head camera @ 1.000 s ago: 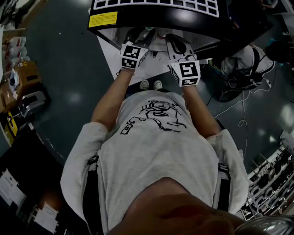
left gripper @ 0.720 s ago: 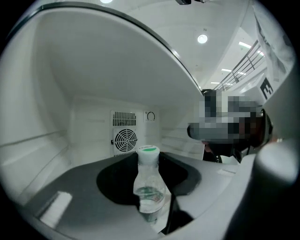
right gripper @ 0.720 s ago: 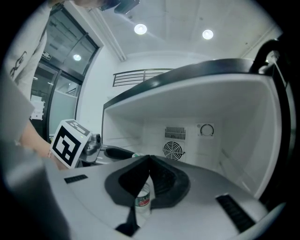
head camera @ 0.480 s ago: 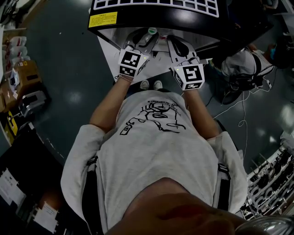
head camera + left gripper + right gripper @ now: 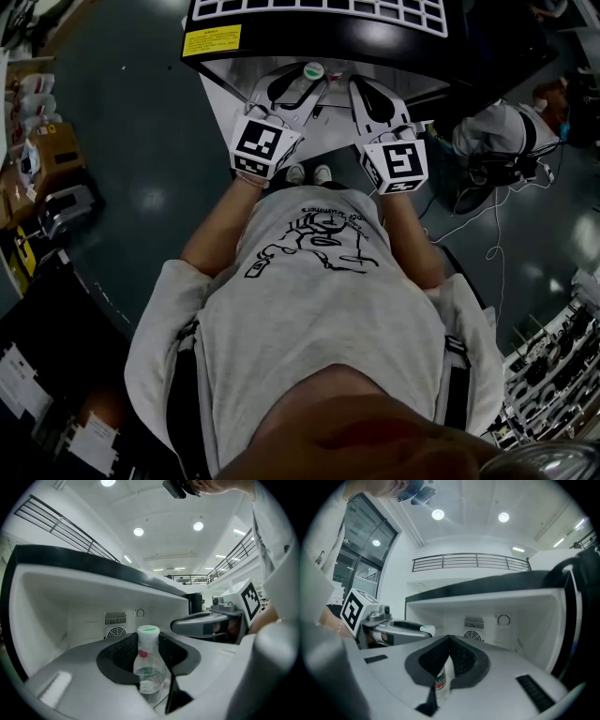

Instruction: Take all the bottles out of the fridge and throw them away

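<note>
One clear bottle [image 5: 149,665], white cap topped green, stands upright, clamped between the pads of my left gripper [image 5: 296,84] at the mouth of the one open fridge [image 5: 56,620]. My right gripper [image 5: 449,639], at the bottle's 3 o'clock, is clenched on nothing. A second, labelled bottle [image 5: 440,682] shows at 6 o'clock below those tips.

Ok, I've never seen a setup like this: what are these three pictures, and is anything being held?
A person stands at an open fridge with a hand-held tool with two jaws in each hand. One picture looks down from a camera on the person's head. The other two come from cameras riding on the tools. The left gripper is closed on a clear bottle with a green-topped white cap. The right gripper has its jaws shut together, and a labelled bottle shows just below them.
</note>
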